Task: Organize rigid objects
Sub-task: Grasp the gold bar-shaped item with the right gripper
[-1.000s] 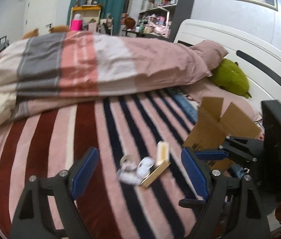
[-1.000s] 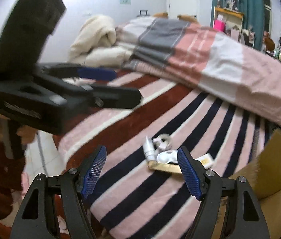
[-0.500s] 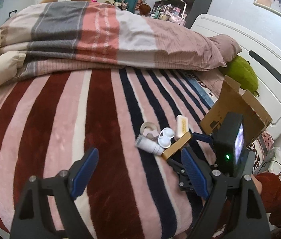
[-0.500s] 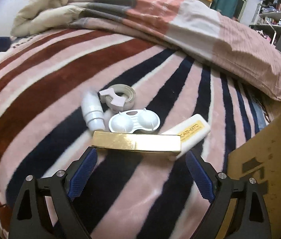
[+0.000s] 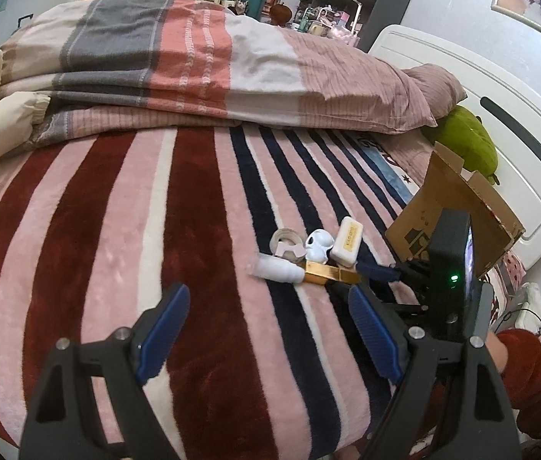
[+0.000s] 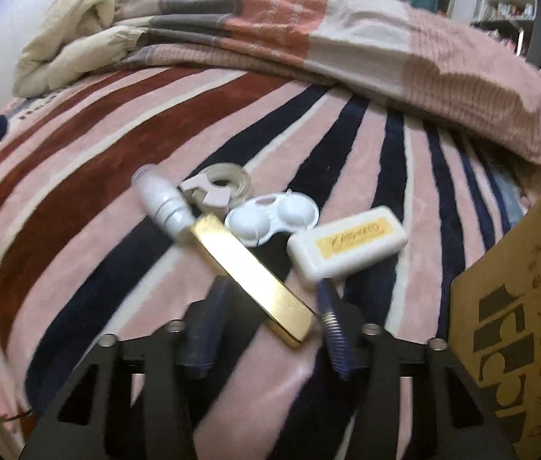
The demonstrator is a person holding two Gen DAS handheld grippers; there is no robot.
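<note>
Right claw (image 6: 268,320), low in frame, straddles the gold bar's (image 6: 249,274) near end, not clearly clamped; left claw (image 5: 266,329) gapes over the bed (image 5: 201,207). Cardboard box (image 6: 515,306) crowds the right edge.

Each claw (image 5: 266,329) has black angular arms, ribbed blue pads (image 5: 161,329) and silver screws. A fuzzy red sleeve (image 5: 531,368) covers the person's right arm.

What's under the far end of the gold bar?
The gold bar overlaps the white tube at its far end; the tube's covered tip is hidden. Its near end sits between the right gripper fingers, above the striped blanket.
</note>
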